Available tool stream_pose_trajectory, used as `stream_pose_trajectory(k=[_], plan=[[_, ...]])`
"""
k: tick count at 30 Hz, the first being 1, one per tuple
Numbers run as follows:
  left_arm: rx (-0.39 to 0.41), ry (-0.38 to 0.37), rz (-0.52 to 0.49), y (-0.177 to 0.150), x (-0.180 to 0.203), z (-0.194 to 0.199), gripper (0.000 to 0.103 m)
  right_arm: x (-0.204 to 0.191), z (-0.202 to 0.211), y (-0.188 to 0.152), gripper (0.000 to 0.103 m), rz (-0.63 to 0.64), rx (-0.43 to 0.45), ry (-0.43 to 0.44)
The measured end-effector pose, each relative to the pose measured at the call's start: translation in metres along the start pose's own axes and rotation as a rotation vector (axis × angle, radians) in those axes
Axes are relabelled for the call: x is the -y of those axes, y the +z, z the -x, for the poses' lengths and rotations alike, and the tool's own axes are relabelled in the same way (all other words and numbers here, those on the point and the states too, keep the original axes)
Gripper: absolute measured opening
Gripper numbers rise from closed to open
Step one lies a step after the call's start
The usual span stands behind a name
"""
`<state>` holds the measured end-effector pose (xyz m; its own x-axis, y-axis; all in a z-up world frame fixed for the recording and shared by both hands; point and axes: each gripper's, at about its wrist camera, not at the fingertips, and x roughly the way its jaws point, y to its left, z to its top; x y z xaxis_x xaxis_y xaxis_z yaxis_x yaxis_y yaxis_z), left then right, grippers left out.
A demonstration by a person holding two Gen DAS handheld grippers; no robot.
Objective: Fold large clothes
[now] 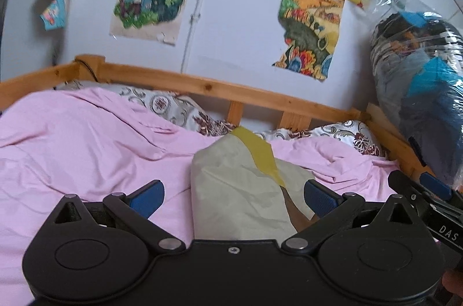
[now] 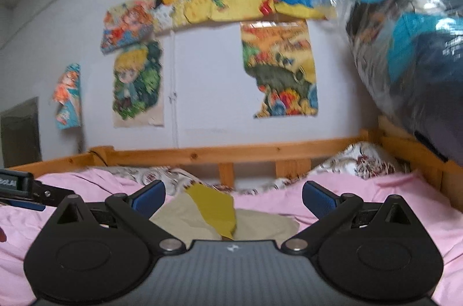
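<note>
Beige garment point(image 1: 237, 190) lies on pink sheet point(image 1: 86, 138) beyond both wide-apart, empty grippers, left gripper point(image 1: 233, 197) and right gripper point(image 2: 233, 197).

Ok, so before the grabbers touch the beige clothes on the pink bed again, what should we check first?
1. Left gripper open, nothing pinched: ok.
2. Right gripper open, nothing pinched: ok.
3. Beige garment lying on the pink sheet, not hanging from either gripper: ok.
4. Garment folded neatly: not ok, it is crumpled, its yellow strip bent.
5. Garment's near edge visible: cannot tell, the grippers hide it.
</note>
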<state>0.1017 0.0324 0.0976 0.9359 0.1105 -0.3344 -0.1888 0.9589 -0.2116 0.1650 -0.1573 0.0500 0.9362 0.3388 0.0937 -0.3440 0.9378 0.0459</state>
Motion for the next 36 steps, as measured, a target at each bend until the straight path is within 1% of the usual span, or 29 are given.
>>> stream_pose_trajectory(k=[4, 7, 10, 13, 17, 22, 29, 36], plan=[[0.013, 0.028, -0.020, -0.017, -0.002, 0.026, 0.102, -0.008, 0.024, 0.004, 0.103, 0.019, 0.022, 0.011], [0.004, 0.039, -0.022, -0.034, -0.006, 0.038, 0.102, -0.010, 0.047, 0.001, 0.103, 0.009, 0.025, 0.001], [-0.017, 0.041, -0.048, -0.051, -0.010, 0.045, 0.102, -0.010, 0.070, -0.011, 0.103, -0.007, 0.003, -0.011], [-0.042, 0.031, -0.061, -0.065, -0.014, 0.046, 0.102, -0.010, 0.084, -0.023, 0.103, -0.009, -0.050, -0.022], [-0.080, 0.027, -0.057, -0.079, -0.014, 0.041, 0.102, -0.012, 0.090, -0.034, 0.103, 0.011, -0.130, -0.061], [-0.082, 0.032, -0.081, -0.085, -0.010, 0.038, 0.102, -0.013, 0.094, -0.046, 0.103, 0.004, -0.175, -0.081], [-0.101, 0.043, -0.086, -0.088, -0.010, 0.033, 0.102, -0.018, 0.090, -0.052, 0.103, 0.028, -0.197, -0.053], [-0.101, 0.043, -0.088, -0.089, -0.010, 0.033, 0.102, -0.019, 0.090, -0.053, 0.103, 0.031, -0.206, -0.053]])
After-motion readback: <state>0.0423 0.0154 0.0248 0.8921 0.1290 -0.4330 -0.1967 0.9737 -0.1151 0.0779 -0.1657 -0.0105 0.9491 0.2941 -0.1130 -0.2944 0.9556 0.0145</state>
